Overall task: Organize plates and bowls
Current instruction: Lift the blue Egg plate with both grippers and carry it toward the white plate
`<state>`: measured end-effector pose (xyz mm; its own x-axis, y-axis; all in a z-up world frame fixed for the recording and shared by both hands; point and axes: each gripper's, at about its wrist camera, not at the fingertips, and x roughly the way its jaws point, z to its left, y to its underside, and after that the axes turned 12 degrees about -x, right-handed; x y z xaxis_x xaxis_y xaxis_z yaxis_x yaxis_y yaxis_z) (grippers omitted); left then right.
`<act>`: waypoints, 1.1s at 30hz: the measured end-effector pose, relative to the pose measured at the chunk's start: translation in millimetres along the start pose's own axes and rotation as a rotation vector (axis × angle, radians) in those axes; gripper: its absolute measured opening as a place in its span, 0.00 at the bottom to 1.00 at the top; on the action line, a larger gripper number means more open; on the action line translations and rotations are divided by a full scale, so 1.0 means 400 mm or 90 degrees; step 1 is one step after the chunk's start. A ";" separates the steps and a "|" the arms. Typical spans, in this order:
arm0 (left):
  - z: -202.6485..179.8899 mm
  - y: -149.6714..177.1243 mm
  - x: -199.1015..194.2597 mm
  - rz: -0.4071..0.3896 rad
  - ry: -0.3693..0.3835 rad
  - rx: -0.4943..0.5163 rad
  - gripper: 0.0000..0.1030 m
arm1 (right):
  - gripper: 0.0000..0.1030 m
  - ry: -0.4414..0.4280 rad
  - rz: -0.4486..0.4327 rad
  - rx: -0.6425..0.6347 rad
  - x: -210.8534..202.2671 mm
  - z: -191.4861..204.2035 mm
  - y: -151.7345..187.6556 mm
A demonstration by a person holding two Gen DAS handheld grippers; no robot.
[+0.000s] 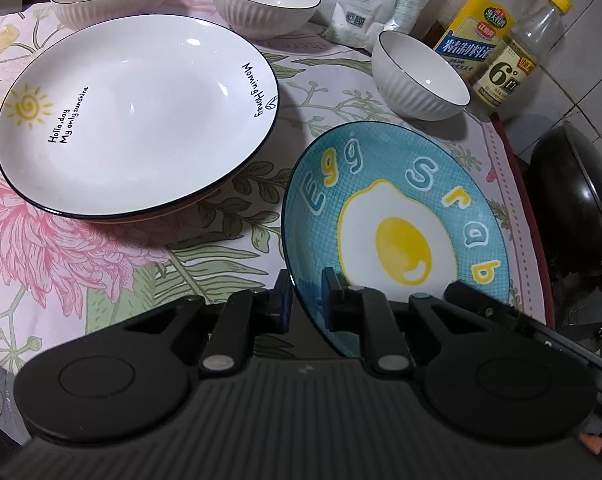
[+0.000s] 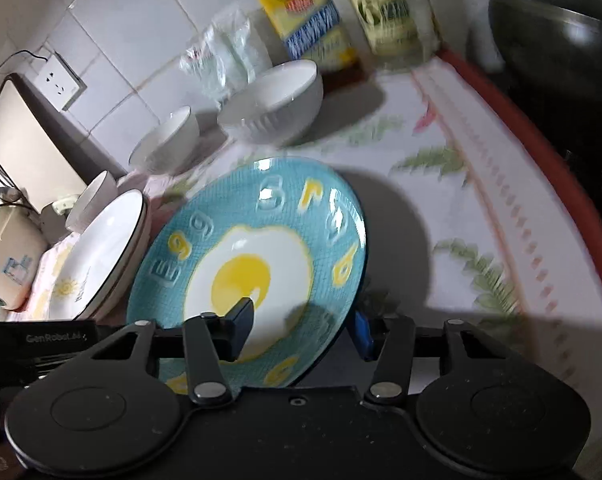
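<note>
My left fingers (image 1: pixel 305 300) and right fingers (image 2: pixel 301 330) both pinch the blue egg plate (image 1: pixel 401 216); next I think it goes on the white plate (image 1: pixel 137 112).

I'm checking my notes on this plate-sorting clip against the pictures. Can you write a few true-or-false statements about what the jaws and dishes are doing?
1. Both grippers straddle the rim of the blue egg plate. True: the left gripper and right gripper each have one jaw over the plate's face and one behind it.
2. The white sun plate rests on another plate. True: the right wrist view shows a second rim beneath it.
3. Three white ribbed bowls are stacked together. False: they stand apart, unstacked.
4. The blue egg plate lies flat on the cloth. False: it is tilted, with one edge raised.
5. The bottles are lying down. False: they stand upright by the wall.
</note>
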<state>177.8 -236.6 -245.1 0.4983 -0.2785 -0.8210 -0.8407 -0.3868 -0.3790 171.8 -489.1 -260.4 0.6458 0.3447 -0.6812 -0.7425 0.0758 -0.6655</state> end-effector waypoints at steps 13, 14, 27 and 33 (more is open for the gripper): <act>-0.058 -0.018 -0.048 -0.027 -0.074 0.096 0.16 | 0.22 0.029 0.034 0.046 -0.041 0.024 -0.005; -0.060 -0.019 -0.053 -0.021 -0.077 0.105 0.16 | 0.22 0.030 0.040 0.047 -0.048 0.031 -0.009; -0.064 -0.012 -0.220 -0.008 -0.094 0.137 0.16 | 0.23 0.028 0.048 0.053 -0.172 0.129 -0.007; -0.053 -0.030 -0.322 -0.016 -0.082 0.133 0.16 | 0.23 0.018 0.032 0.040 -0.242 0.185 -0.033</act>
<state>128.1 -214.9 -125.8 0.5002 -0.1510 -0.8527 -0.8603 -0.1990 -0.4694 105.8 -454.2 -163.3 0.6111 0.3234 -0.7224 -0.7836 0.1184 -0.6099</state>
